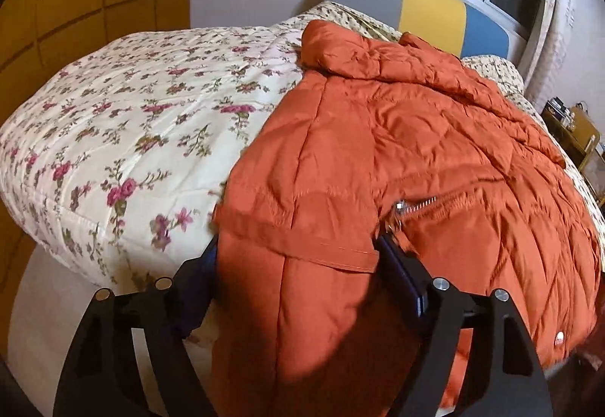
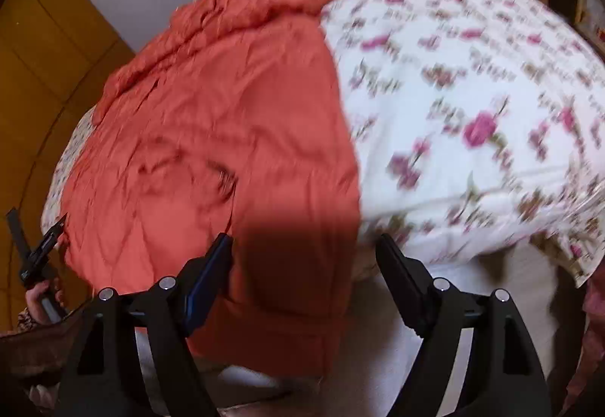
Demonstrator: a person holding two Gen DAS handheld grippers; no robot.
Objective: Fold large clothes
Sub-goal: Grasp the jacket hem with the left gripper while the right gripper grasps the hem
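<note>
Orange padded jacket (image 1: 397,152) lies spread on the floral quilt (image 1: 132,122), hem hanging off the bed's near edge. My left gripper (image 1: 298,258) straddles the hem, jaws apart, not pinching yet. My right gripper (image 2: 302,254) hovers apart at the other corner. Next, I reckon: clamp both 2 corners, then fold upward.

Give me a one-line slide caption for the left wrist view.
Left claw straddles the hem of an orange puffer jacket spread on a floral quilt.
</note>
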